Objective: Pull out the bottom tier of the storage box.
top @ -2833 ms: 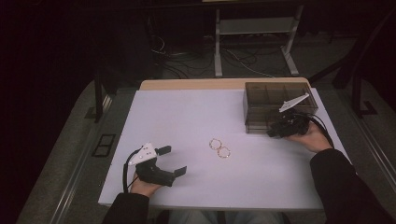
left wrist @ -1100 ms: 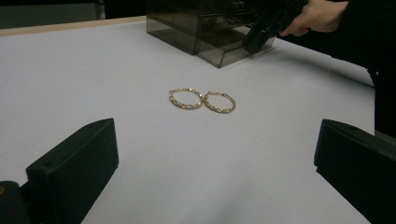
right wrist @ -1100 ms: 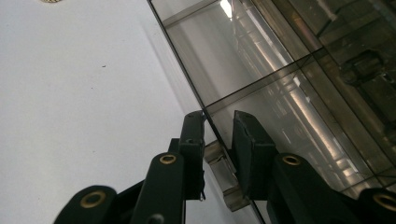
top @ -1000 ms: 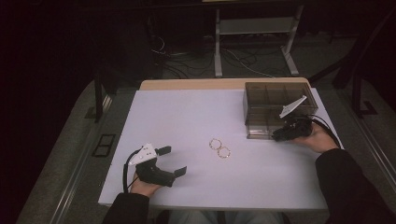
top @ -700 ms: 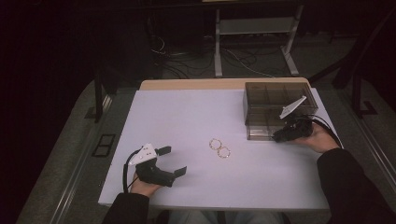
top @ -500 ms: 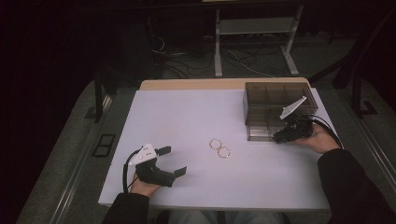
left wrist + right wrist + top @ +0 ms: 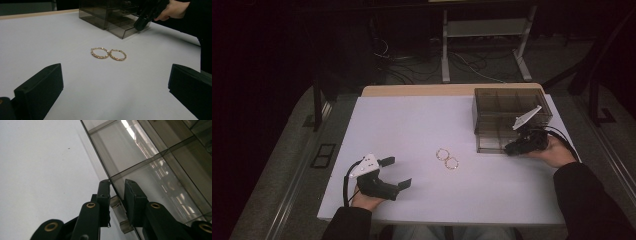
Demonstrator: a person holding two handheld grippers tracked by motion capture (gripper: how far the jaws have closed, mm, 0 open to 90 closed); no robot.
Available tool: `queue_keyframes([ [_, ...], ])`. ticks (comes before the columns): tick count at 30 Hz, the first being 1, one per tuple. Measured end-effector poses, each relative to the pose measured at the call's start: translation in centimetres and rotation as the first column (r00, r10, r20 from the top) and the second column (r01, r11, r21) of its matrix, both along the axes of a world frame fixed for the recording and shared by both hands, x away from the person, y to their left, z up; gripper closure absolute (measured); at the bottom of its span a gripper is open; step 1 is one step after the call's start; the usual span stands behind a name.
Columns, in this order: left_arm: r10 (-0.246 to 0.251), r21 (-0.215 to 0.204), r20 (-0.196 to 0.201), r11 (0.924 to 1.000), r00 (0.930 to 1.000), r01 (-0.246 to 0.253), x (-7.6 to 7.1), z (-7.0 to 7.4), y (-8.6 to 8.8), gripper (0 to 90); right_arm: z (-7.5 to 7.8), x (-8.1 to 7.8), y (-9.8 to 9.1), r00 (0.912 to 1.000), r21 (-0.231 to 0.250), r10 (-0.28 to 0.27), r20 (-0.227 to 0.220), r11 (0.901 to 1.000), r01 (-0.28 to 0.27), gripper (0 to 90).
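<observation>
Two gold hoop earrings (image 7: 446,158) lie side by side mid-table, also ahead of the left jaws (image 7: 108,54). My left gripper (image 7: 396,172) rests near the front left, open wide, nothing between its fingers (image 7: 116,75). A smoky clear drawer box (image 7: 507,107) stands at the right. Its lowest drawer (image 7: 492,145) sticks out a little. My right gripper (image 7: 510,148) is at that drawer's front. In the right gripper view its jaws (image 7: 117,186) straddle the drawer's front wall, shut on the small clear handle (image 7: 120,212).
The white tabletop (image 7: 422,125) has open room around the earrings and between the two hands. The right forearm (image 7: 587,195) lies along the table's right edge. Beyond the far edge are a dark floor, cables and a stand's legs (image 7: 482,45).
Since the earliest frame my right gripper has drawn back slightly toward the near side, and the drawer's front has come out with it. The left gripper and earrings have not moved.
</observation>
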State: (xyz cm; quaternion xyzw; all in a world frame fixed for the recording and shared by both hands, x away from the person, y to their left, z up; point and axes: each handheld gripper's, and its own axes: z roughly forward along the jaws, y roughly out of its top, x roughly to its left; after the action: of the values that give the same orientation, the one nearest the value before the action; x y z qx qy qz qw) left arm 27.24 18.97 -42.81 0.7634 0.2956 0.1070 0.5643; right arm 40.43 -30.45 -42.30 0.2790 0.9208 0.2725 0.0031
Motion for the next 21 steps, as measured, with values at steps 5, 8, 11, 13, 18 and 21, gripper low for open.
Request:
queue_keyframes([
  [5, -0.001, 0.001, 0.000, 1.0000, 1.0000, 0.001, 0.00, -0.01, -0.03, 0.0, -0.05, -0.27, -0.07, 1.0000, 0.008, -0.001, 0.000, 1.0000, 0.001, 73.6],
  [8, 0.000, 0.001, 0.001, 1.0000, 1.0000, 0.000, -0.02, 0.00, -0.03, 0.0, -0.06, -0.41, -0.08, 1.0000, 0.011, -0.008, -0.004, 0.9999, 0.008, 73.5],
  [11, 0.000, 0.000, 0.001, 1.0000, 1.0000, 0.000, -0.02, 0.00, -0.01, 0.0, -0.06, -0.47, -0.05, 0.9999, 0.010, -0.012, -0.002, 0.9999, 0.012, 73.4],
  [13, 0.000, -0.002, 0.000, 1.0000, 1.0000, 0.000, -0.03, 0.01, 0.00, 0.0, -0.05, -0.50, -0.03, 0.9999, 0.009, -0.013, -0.004, 0.9999, 0.013, 73.4],
  [18, 0.001, 0.000, 0.000, 1.0000, 1.0000, -0.001, 0.00, 0.00, 0.00, 0.0, -0.08, -0.58, -0.05, 0.9997, 0.013, -0.021, -0.009, 0.9997, 0.021, 72.1],
  [21, -0.001, -0.001, 0.001, 1.0000, 1.0000, 0.001, -0.02, 0.02, -0.02, 0.0, 0.00, -0.55, -0.06, 0.9994, 0.022, -0.027, -0.021, 0.9994, 0.027, 67.1],
])
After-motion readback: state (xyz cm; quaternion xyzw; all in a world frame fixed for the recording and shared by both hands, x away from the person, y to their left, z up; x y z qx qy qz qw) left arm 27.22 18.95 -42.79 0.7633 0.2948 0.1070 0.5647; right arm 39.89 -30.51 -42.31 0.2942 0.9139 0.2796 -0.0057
